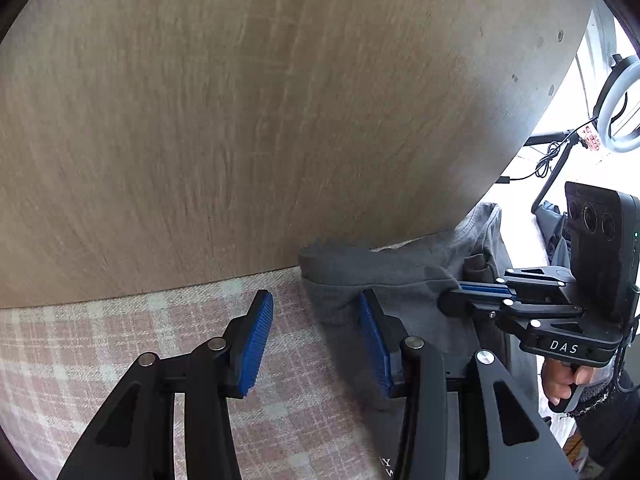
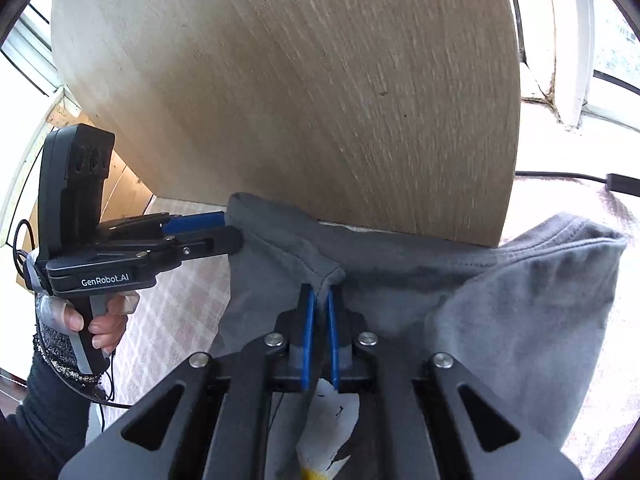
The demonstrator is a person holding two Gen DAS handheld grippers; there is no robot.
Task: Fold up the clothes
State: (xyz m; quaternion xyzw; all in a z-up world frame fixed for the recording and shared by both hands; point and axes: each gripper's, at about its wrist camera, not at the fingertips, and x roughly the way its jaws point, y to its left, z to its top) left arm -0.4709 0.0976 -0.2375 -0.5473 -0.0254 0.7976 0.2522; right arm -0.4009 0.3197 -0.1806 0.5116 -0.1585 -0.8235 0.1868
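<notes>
Support surface: a bed covered with a pink-and-white checked sheet (image 1: 132,344), woven texture visible. A pale wood-grain board (image 1: 248,112) stood upright along the far edge of the bed, with small dark holes near its right edge. A grey garment (image 2: 500,304) lay directly on the sheet, bunched and creased, its upper edge touching the foot of the board. A white printed patch showed on the garment near the lower frame edge.

black hand-held gripper (image 1: 316,344) frames, blue ribbed pads (image 1: 256,344), silver rivets, dark sleeve (image 2: 44,412) with speckled cuff
</notes>
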